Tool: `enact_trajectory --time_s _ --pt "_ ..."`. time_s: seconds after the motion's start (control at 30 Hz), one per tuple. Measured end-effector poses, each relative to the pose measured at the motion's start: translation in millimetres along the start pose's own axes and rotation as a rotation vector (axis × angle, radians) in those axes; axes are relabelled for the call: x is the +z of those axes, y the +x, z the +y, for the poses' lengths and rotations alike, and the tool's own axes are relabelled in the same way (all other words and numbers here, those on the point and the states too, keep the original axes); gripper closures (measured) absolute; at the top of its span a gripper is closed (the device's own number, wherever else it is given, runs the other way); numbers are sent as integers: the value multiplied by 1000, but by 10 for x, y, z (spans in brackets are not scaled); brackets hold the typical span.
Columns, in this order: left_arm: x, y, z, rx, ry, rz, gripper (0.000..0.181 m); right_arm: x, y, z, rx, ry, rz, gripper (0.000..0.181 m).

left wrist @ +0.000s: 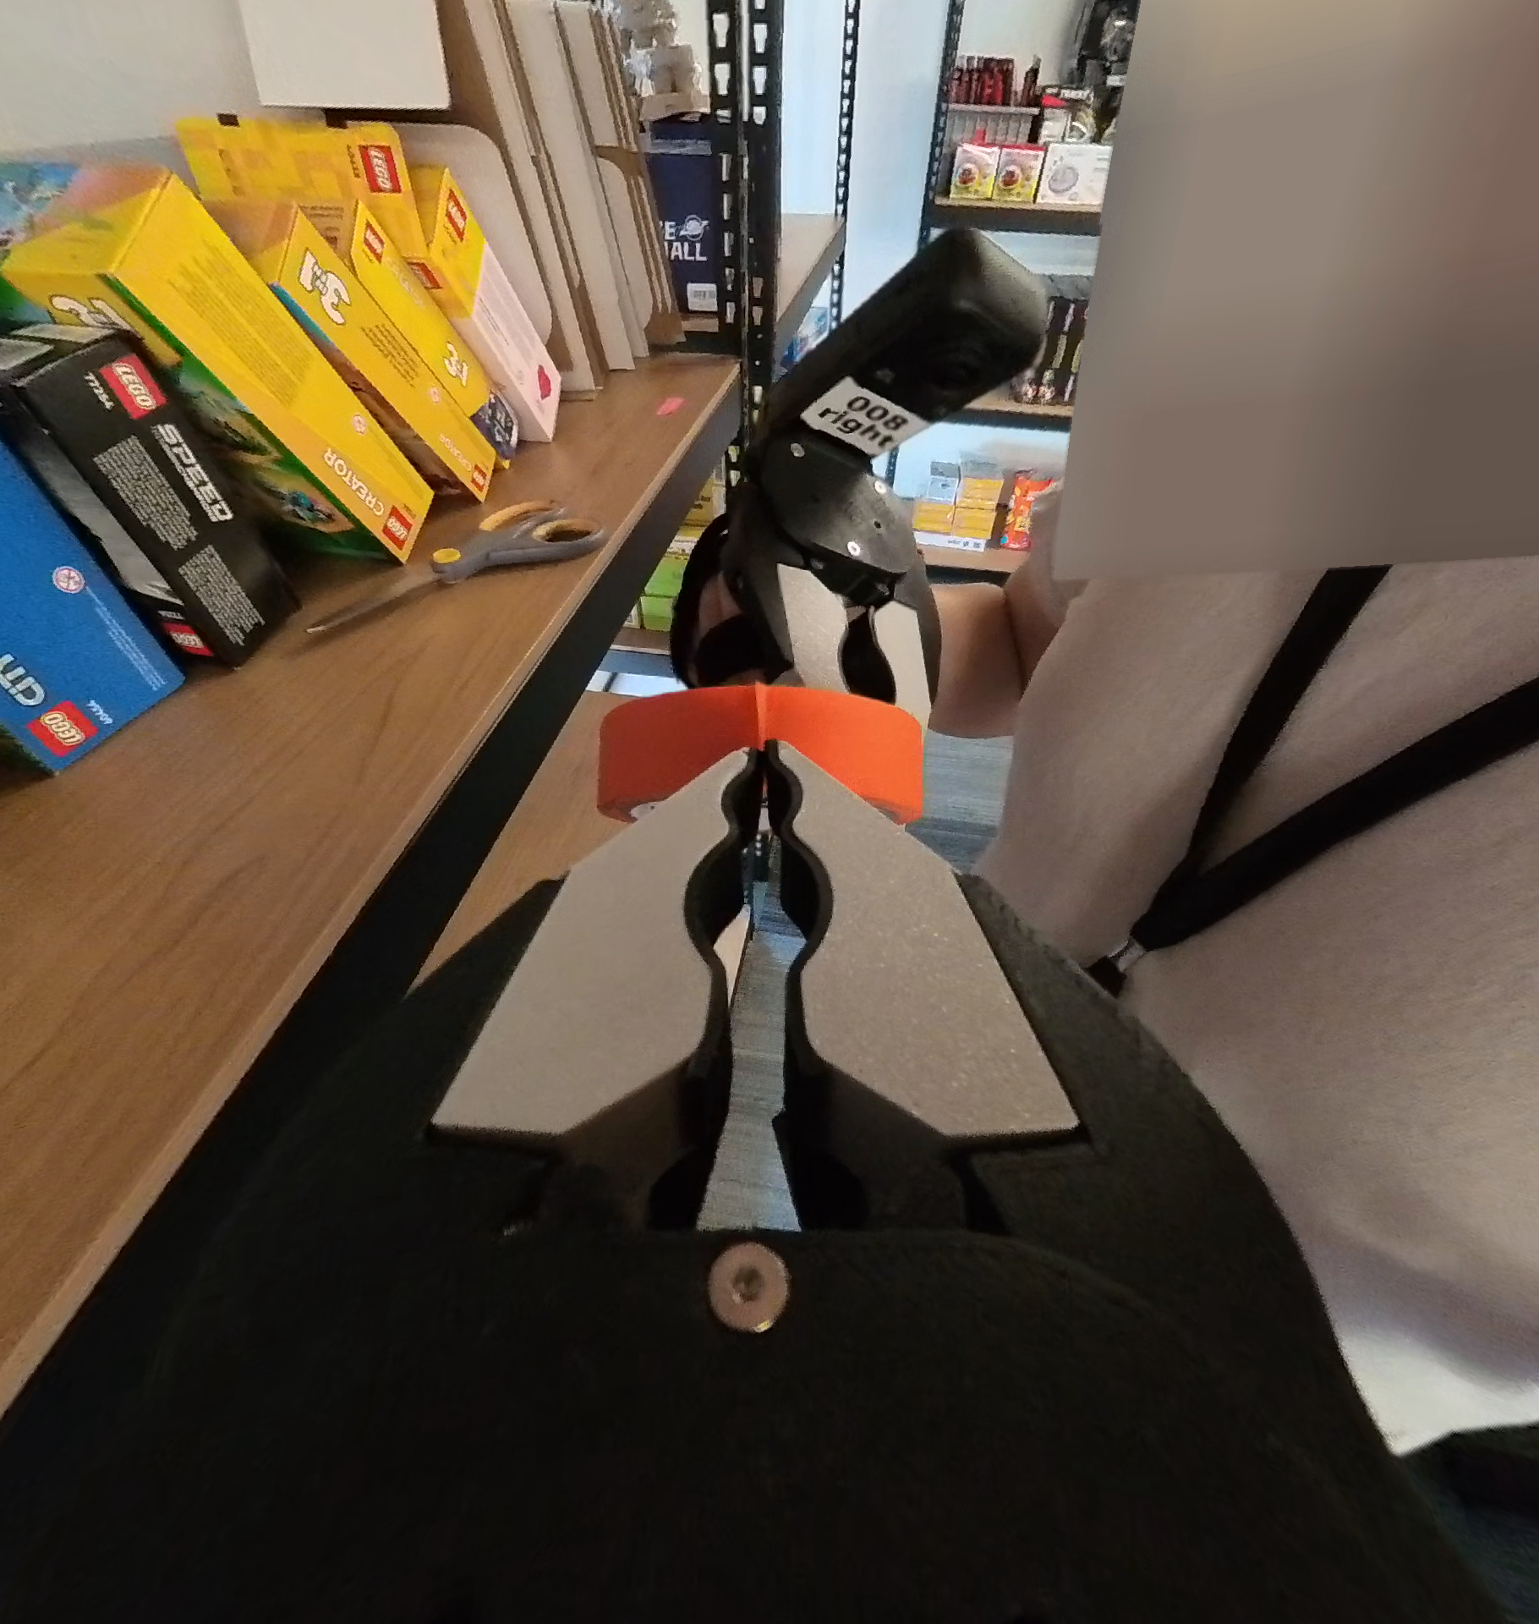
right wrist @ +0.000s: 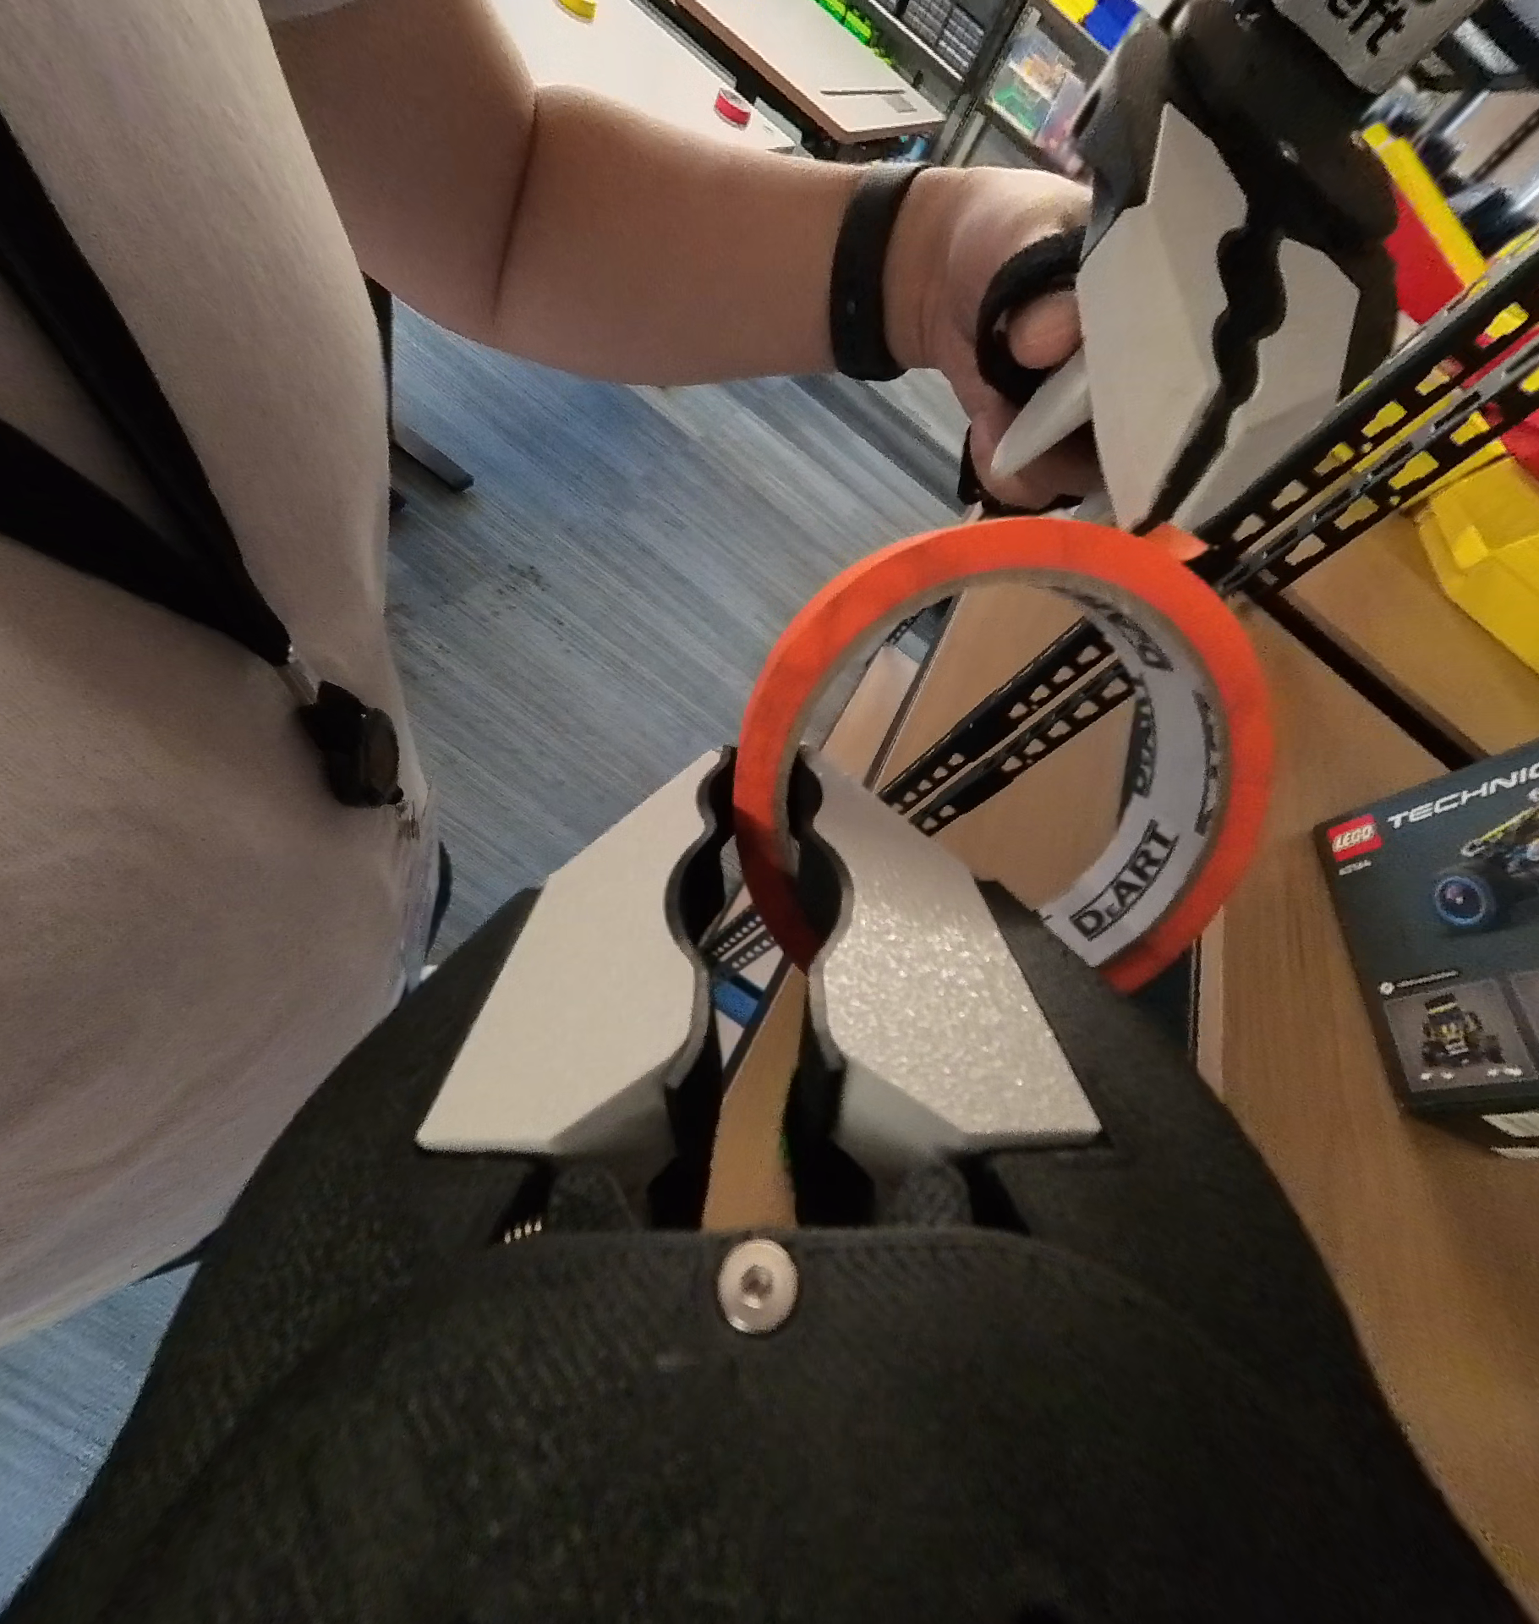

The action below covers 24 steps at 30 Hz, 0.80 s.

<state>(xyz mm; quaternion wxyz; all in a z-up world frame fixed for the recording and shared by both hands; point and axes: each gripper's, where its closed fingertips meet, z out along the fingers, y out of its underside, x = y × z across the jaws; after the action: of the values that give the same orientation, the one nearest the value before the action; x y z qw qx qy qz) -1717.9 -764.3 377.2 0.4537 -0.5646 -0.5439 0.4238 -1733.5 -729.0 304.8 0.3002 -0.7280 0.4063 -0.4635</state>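
Orange tape roll [right wrist: 1003, 747]: light, stiff ring, likely sticky at its loose end. Right gripper [right wrist: 770, 826] clamps its wall; left gripper [left wrist: 764, 747] pinches the free tab.

A roll of orange tape [right wrist: 1008, 747] is held in the air between two tongs, off the edge of a wooden shelf. It is a thin ring with a pale cardboard core that carries dark printed lettering on its inner face. The right tongs [right wrist: 762, 795] are closed on the ring's wall, one finger inside the hole and one outside, so the roll stands on edge and its open centre faces that camera. The left tongs [left wrist: 762, 747] pinch a short raised tab of tape on the outer surface, at the far side of the ring from the right tongs
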Motion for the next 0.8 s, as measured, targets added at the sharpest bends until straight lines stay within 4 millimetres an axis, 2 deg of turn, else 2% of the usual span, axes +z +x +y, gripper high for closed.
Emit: enact_trajectory --time_s 0.2,0.3,0.43,0.63,0.8 --pt "75 -183 69 -14 -29 -80 181 -36 74 141 91 -29 23 172" --pt "79 -279 98 -36 -35 -138 181 -50 140 199 249 -8 6 171" --pt "46 -356 105 -63 -28 -197 181 -91 203 135 486 126 -80 171" --pt "1 -417 109 -111 -19 -226 181 -29 288 245 546 94 -68 170" --pt "-85 -383 50 -132 25 -227 181 -12 372 284 614 73 -58 170"
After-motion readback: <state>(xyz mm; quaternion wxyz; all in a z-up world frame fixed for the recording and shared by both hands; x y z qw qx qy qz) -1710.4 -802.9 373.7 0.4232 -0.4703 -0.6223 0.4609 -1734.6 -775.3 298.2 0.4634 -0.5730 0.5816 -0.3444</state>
